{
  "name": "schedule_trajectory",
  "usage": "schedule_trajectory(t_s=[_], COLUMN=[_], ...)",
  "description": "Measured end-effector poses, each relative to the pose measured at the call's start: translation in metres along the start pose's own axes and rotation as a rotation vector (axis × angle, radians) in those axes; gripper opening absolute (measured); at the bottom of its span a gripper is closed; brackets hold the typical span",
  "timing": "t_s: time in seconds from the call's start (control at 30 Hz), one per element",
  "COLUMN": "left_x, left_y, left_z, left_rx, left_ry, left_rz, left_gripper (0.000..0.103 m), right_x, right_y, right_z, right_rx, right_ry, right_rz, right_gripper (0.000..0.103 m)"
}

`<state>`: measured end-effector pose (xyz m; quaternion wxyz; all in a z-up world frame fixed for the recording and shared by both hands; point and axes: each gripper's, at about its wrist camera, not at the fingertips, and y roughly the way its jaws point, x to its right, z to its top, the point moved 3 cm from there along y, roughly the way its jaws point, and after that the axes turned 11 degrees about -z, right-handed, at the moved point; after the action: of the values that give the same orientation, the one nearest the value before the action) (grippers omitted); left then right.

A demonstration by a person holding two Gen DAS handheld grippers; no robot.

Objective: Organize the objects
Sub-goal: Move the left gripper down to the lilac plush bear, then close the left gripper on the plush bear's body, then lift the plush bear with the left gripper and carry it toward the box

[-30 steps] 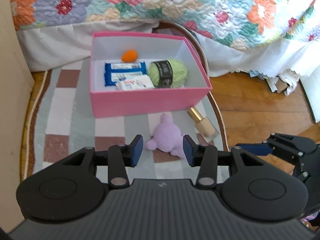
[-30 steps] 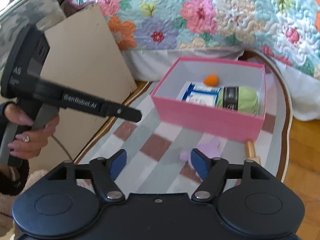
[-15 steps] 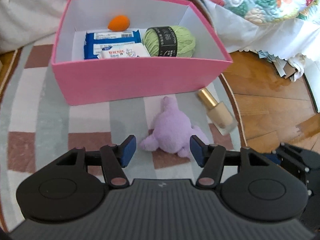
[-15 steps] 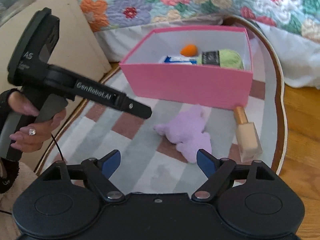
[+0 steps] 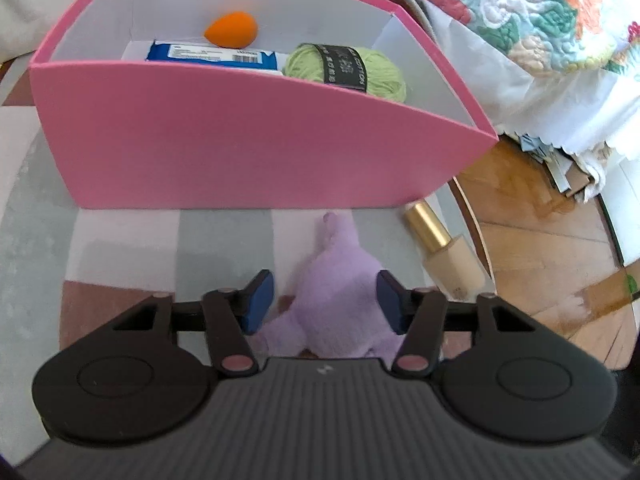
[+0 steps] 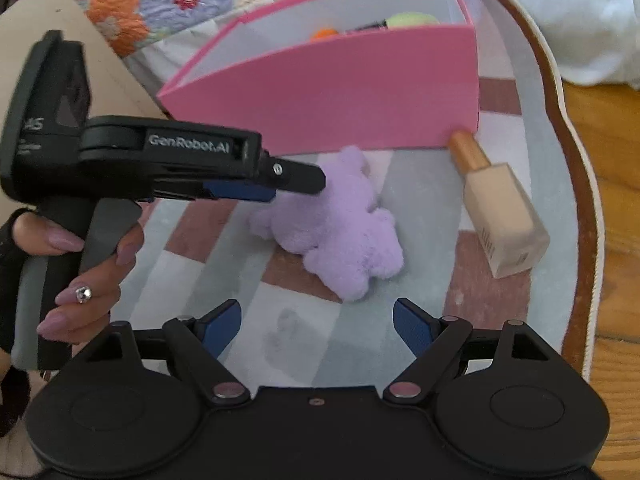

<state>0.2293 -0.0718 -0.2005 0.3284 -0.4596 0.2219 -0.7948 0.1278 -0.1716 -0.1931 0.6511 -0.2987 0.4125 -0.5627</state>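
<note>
A lilac plush toy lies on the checked rug in front of the pink box. My left gripper straddles it. Its jaws are closing: the right pad touches the fur and a small gap remains at the left pad. Beside the plush, at the box's corner, lies a beige foundation bottle with a gold cap. My right gripper hangs open over bare rug, nearer than the plush, with nothing between its fingers.
The box holds an orange sponge, a blue wipes pack and green yarn. A floral quilt hangs behind. Wooden floor lies right of the rug's edge. A cardboard sheet stands at the left.
Both grippers have dropped toward the rug and closer to the box. The left jaws widened, then narrowed around the plush. The right jaws have spread wider.
</note>
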Motion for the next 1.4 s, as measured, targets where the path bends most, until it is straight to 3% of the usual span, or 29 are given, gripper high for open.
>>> schedule_trajectory(t_s=[0.03, 0.13, 0.2, 0.33, 0.43, 0.57, 0.73, 0.8, 0.83, 0.93, 1.4], left_x=[-0.001, -0.004, -0.01, -0.011, -0.011, -0.014, -0.002, 0.002, 0.004, 0.008, 0.046], left_y=[0.001, -0.002, -0.005, -0.011, -0.011, -0.012, -0.01, -0.008, -0.005, -0.006, -0.059], left_z=[-0.002, -0.007, -0.013, -0.033, -0.047, -0.054, -0.051, -0.051, -0.049, -0.047, -0.06], left_rx=[-0.015, -0.017, -0.052, -0.097, -0.13, -0.11, -0.066, -0.054, -0.055, -0.065, -0.054], left_ry=[-0.006, -0.043, -0.138, -0.21, -0.287, -0.333, -0.2, -0.17, -0.166, -0.151, -0.091], left_rz=[-0.021, -0.09, -0.153, -0.158, -0.169, -0.153, -0.071, -0.07, -0.084, -0.093, -0.122], left_gripper=[0.036, 0.028, 0.027, 0.027, 0.027, 0.029, 0.044, 0.038, 0.03, 0.028, 0.027], right_x=[0.0, 0.0, 0.003, 0.009, 0.001, -0.012, -0.008, -0.008, -0.008, -0.011, -0.033], right_y=[0.002, 0.009, 0.009, 0.009, 0.0, -0.001, 0.009, 0.009, 0.009, 0.009, -0.032], right_z=[0.0, 0.001, 0.002, 0.0, -0.005, -0.015, -0.019, -0.02, -0.021, -0.024, -0.024], right_rx=[-0.001, 0.003, 0.025, 0.02, 0.051, 0.051, 0.047, 0.063, 0.07, 0.082, 0.029], right_ry=[0.004, 0.014, 0.05, 0.094, 0.007, -0.126, -0.117, -0.101, -0.103, -0.141, -0.189], right_rz=[0.004, 0.006, 0.018, -0.006, -0.05, -0.098, -0.105, -0.104, -0.107, -0.121, -0.084], right_gripper=[0.086, 0.086, 0.087, 0.089, 0.089, 0.09, 0.092, 0.094, 0.094, 0.093, 0.092])
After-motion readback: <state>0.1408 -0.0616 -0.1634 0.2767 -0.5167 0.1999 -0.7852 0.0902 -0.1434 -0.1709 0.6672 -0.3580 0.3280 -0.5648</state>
